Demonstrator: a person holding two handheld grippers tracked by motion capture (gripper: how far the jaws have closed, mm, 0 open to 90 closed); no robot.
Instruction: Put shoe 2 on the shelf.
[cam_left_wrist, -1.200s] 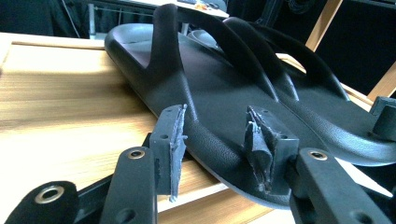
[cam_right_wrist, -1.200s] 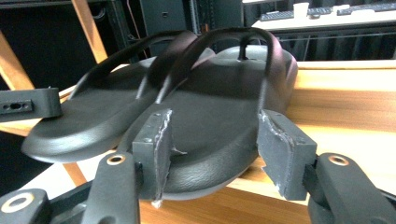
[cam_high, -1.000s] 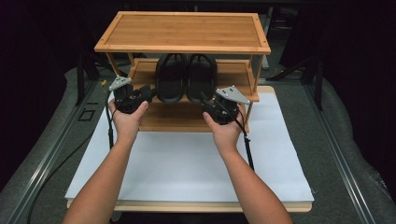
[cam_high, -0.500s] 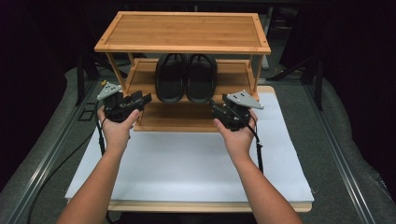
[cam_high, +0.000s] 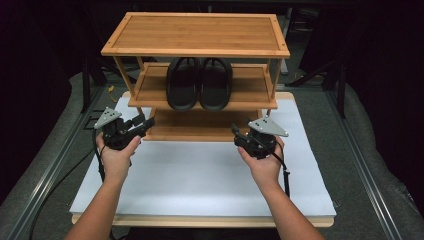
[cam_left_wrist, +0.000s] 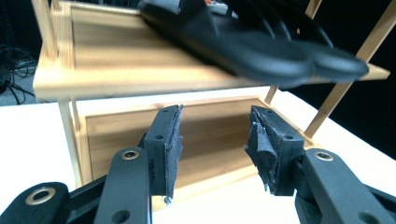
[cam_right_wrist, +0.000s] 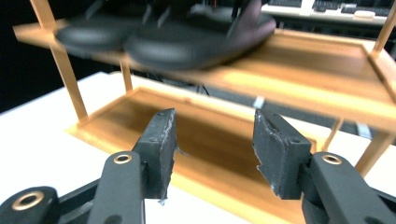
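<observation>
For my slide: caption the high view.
Two hand-held open tongs, left and right, flank a bamboo rack holding black slippers.

The room around the table is very dark, almost black on every side. The table (cam_high: 350, 165) has a grey, cloth-like top with metal rails (cam_high: 47, 175) that run along its left and right edges. A white board (cam_high: 200, 180) lies in the middle of it, and a strip of light wood shows at its near edge. Behind the far edge, dark stands or legs (cam_high: 320, 75) rise from the floor, hard to make out. In the right gripper view, a pale desk with keyboards (cam_right_wrist: 327, 9) is at the top right, blurred. Black cables (cam_left_wrist: 14, 88) lie on the floor at the left in the left gripper view.
</observation>
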